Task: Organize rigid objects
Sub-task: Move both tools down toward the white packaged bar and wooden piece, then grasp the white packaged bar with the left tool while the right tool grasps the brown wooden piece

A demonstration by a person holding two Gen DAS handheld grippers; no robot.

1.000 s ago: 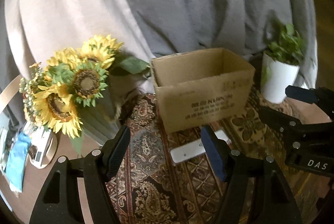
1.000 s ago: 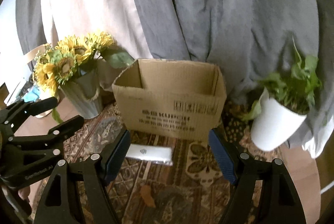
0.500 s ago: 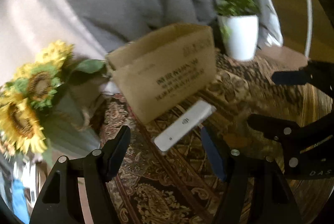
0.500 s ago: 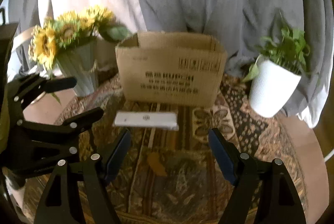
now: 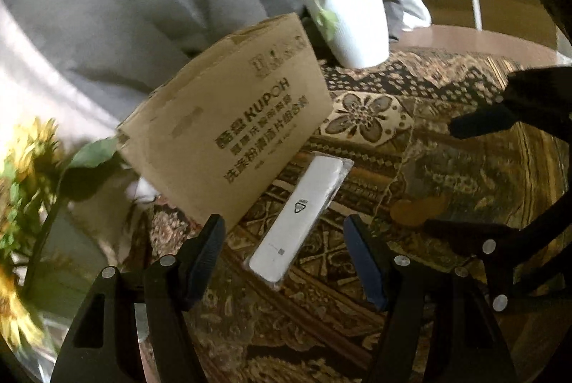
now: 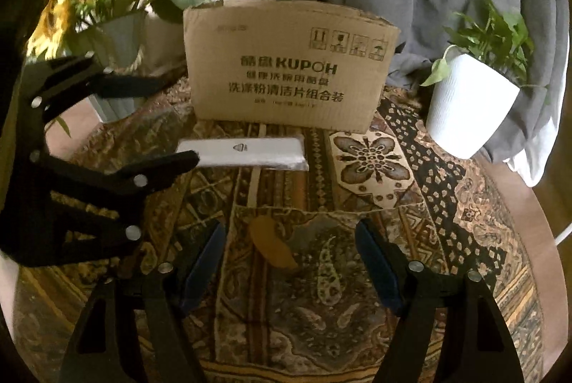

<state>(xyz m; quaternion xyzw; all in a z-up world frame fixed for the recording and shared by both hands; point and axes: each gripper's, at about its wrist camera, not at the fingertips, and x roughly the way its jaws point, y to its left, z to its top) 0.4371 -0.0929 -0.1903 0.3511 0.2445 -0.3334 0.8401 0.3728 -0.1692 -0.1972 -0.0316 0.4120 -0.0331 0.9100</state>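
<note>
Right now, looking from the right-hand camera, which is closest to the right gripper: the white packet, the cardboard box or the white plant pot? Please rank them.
1. White packet, lying on the rug ahead, slightly left.
2. Cardboard box, directly behind the packet.
3. White plant pot, far right, roughly level with the box; too close to call.

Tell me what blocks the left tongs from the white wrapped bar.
Nothing visible does. The left tongs are open, and the bar lies flat on the patterned cloth straight ahead between the fingers. The box stands beside and behind it, off the approach line.

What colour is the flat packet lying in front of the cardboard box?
White packet, in clear wrap; clearest in the right wrist view.
</note>
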